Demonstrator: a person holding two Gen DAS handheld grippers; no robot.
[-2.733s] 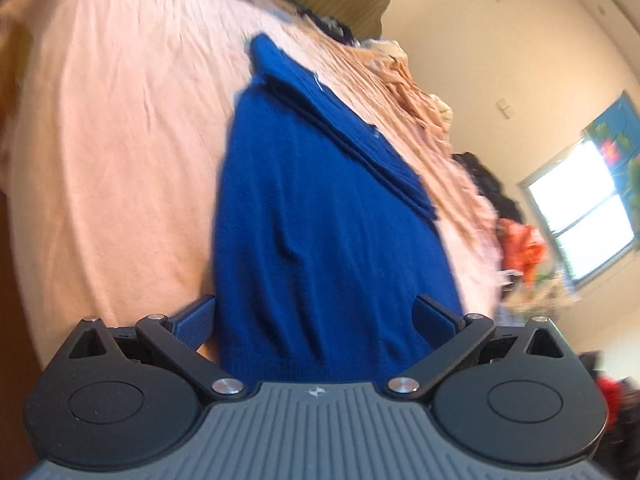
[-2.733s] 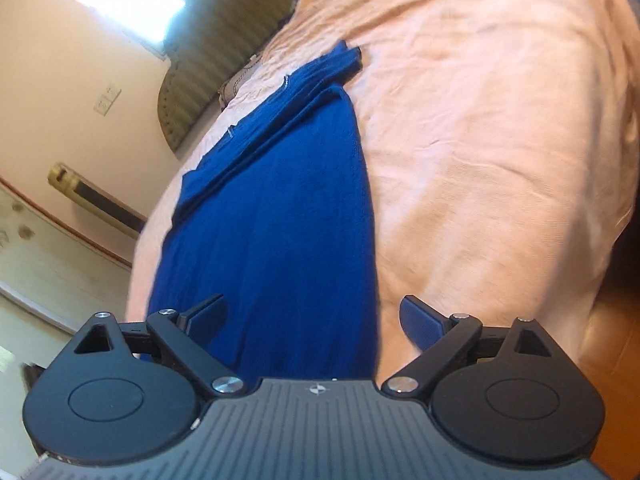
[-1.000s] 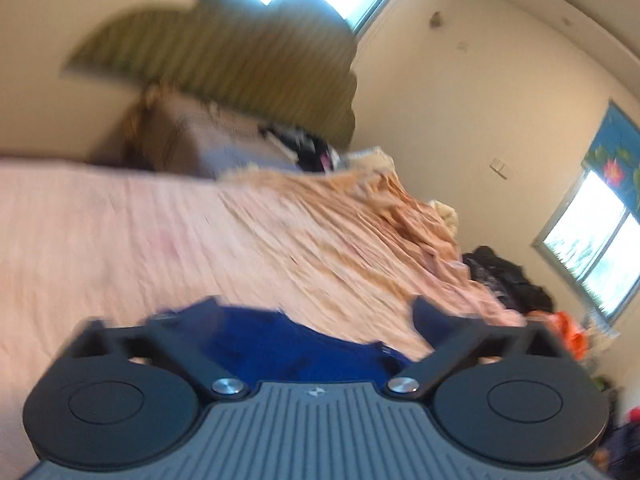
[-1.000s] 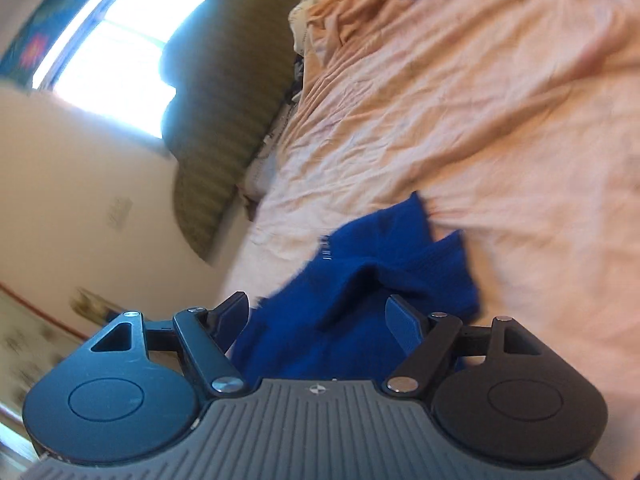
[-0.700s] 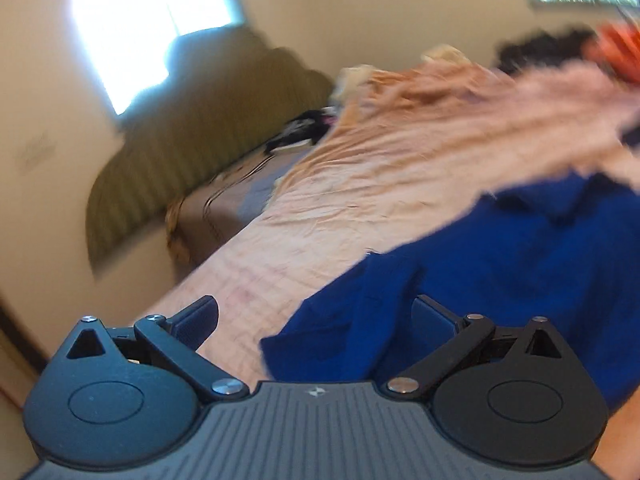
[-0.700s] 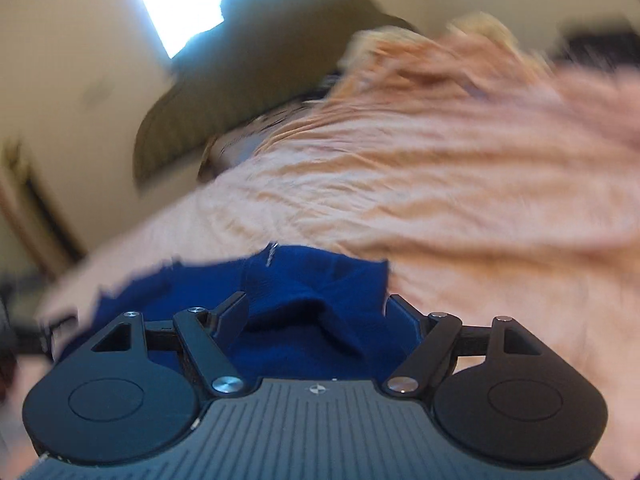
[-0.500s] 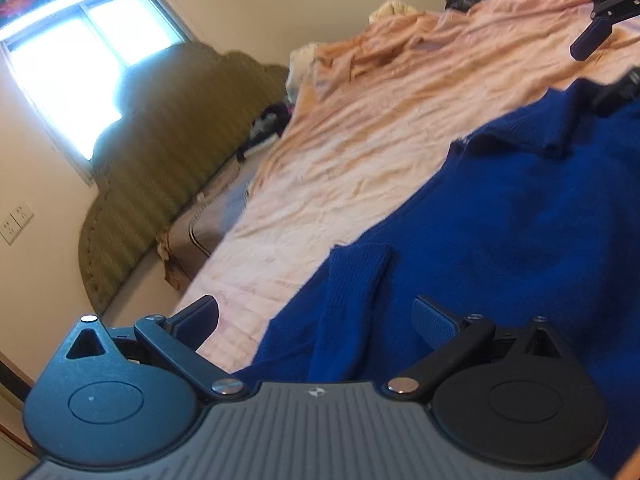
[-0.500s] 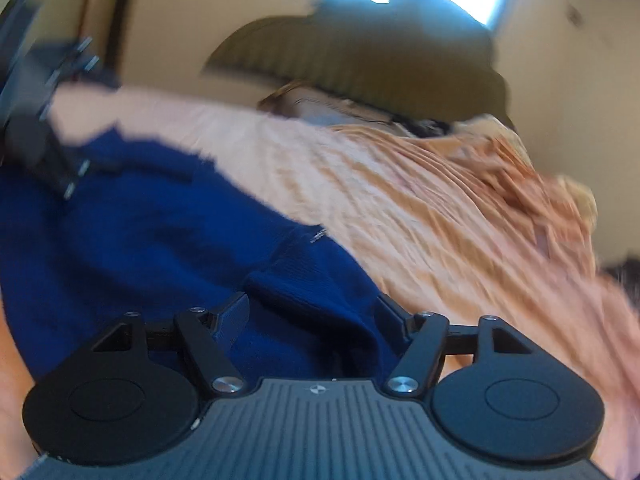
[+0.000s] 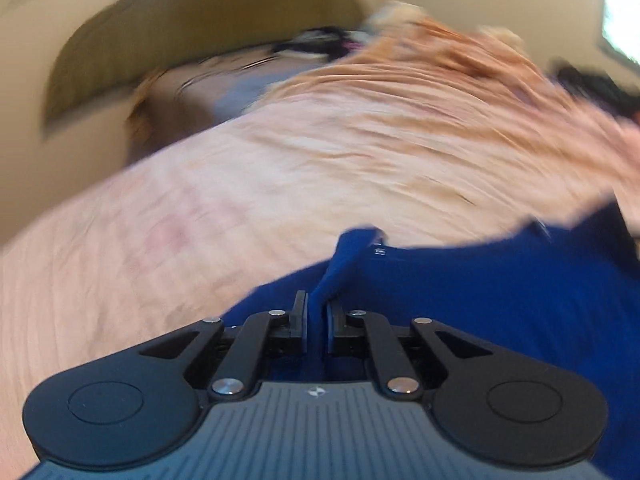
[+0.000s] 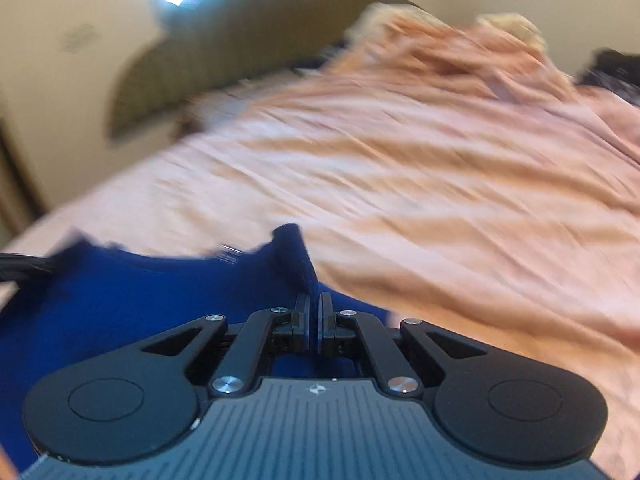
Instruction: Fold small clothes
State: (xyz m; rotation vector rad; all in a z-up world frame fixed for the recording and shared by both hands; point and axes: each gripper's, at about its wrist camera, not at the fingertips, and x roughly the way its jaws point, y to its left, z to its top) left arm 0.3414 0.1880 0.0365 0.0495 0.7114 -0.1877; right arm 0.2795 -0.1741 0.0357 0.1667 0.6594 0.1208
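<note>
With both tools clamped on edges of the soft blue sweater (image 9: 500, 292), limp and light; left tool (image 9: 317, 322) and right tool (image 10: 314, 322) pinching corners at 12 o'clock.

The garment (image 9: 500, 292) I hold is deep royal blue, plain. My bed sheet (image 9: 280, 184) is pale peach-pink with orange-toned creases, and the headboard (image 10: 240, 40) behind it is olive green with faint stripes.
</note>
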